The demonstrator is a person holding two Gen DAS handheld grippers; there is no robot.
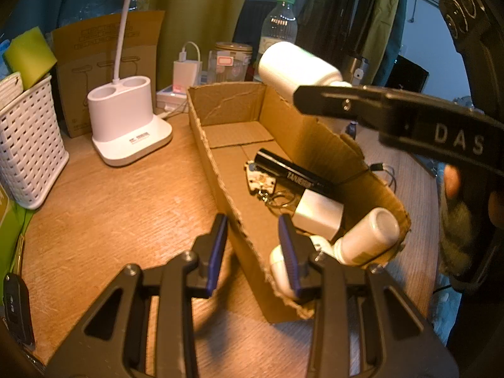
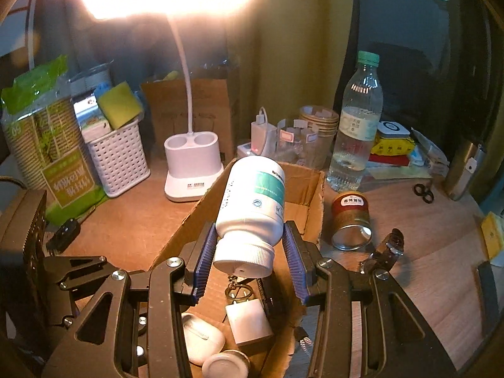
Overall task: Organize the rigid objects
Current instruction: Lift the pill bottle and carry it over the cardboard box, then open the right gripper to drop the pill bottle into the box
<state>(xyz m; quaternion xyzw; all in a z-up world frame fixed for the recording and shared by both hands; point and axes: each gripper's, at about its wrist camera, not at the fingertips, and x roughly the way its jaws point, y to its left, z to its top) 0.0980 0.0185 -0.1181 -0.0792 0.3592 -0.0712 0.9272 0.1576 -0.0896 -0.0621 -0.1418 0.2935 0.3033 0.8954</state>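
Far left of the table (image 2: 126, 230) there's a white woven basket (image 2: 121, 160) with a yellow-green sponge (image 2: 119, 104) sticking out of it, and a black car key (image 2: 64, 232) lying flat near the edge. Next over is a white desk lamp (image 2: 192, 167), switched on and glaring hard in the right wrist view.

Middle of everything is the open cardboard box (image 1: 249, 220). The left gripper (image 1: 253, 245) sits at its near long wall: one blue pad is outside the box, the other inside, and the wall runs between them. The pads look nearly together, so it seems clamped on that wall, though actual contact is hard to make out. Inside the box: a black tube (image 1: 293, 173) with white lettering, a small keychain charm (image 1: 260, 182), a white charger block (image 1: 318, 215), a white earbud case (image 2: 203, 338) and a small white bottle (image 1: 368, 236) leaning in the near corner.

The right gripper (image 2: 250, 252) is held over the box, pads squeezed on the shoulder of a white pill bottle (image 2: 252, 208) with a teal label, cap end toward the camera, bottom tilted up and away.

Right of the box a small brown tin (image 2: 351, 220) lies on its side, a wristwatch (image 2: 386, 249) sits just beside it, a clear water bottle (image 2: 356, 129) stands behind, and black scissors (image 2: 423, 192) lie further right.
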